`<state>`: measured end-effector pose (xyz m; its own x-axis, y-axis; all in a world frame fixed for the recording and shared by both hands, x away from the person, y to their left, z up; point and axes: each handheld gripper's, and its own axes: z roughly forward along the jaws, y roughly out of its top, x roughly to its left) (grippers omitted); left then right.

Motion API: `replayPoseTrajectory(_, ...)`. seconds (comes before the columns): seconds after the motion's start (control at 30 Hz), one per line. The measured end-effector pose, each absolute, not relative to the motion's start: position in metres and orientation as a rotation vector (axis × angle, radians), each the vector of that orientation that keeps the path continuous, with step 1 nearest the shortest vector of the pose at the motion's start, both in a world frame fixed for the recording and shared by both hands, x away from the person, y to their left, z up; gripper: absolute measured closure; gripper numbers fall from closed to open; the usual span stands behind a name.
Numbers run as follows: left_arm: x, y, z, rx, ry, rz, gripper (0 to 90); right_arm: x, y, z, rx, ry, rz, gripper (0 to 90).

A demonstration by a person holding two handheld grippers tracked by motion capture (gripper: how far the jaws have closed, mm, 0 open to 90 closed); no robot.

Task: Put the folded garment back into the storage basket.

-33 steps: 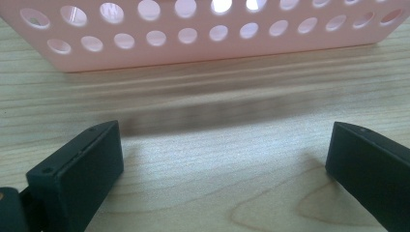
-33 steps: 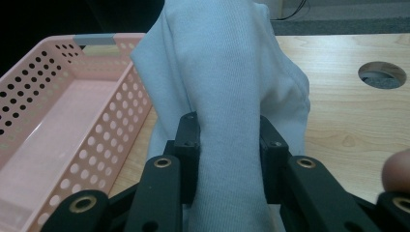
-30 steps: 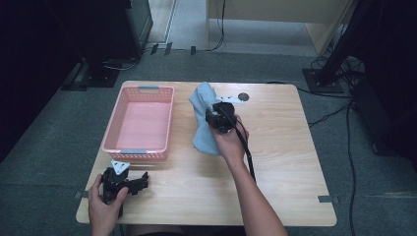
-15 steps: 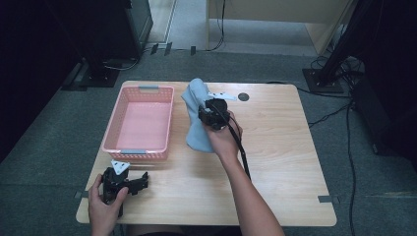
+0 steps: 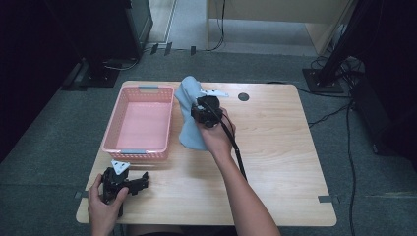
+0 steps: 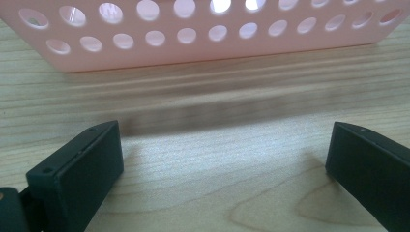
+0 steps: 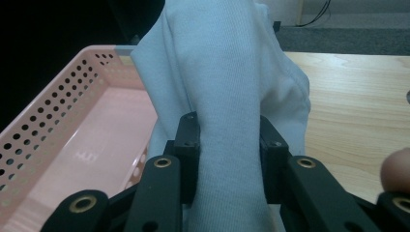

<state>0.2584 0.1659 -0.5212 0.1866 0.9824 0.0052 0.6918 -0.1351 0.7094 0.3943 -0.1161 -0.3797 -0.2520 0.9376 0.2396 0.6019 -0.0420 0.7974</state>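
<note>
A light blue cloth [image 5: 189, 113] hangs bunched above the table, just right of the pink basket [image 5: 139, 150]. My right gripper [image 5: 199, 112] is shut on the cloth; in the right gripper view its jaws squeeze the blue cloth [image 7: 227, 121] between the pads, with the pink basket [image 7: 53, 140] below and to the left. My left gripper [image 5: 140, 183] rests on the table near the front left corner, jaws wide apart. The left gripper [image 6: 225, 159] faces the perforated basket wall [image 6: 193, 43] over bare wood, with nothing between its jaws.
The wooden table [image 5: 275, 162] has a round dark cable hole [image 5: 243, 97] near its back edge. A black cable [image 5: 236, 147] trails along the right forearm. Dark equipment stands and cables sit on the carpet behind and to the right.
My right gripper has carried the cloth left and a little upward, closer to the basket. The left gripper has stayed where it was.
</note>
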Motion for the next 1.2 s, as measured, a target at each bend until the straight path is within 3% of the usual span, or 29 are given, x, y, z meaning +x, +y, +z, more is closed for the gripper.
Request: replayPoseTrajectory(1.2, 0.259, 0.166, -0.521, 1.899, 1.558, 0.653, 0.0, 0.404, -0.049, -0.361, 1.562, 1.922, 1.246, 70.2)
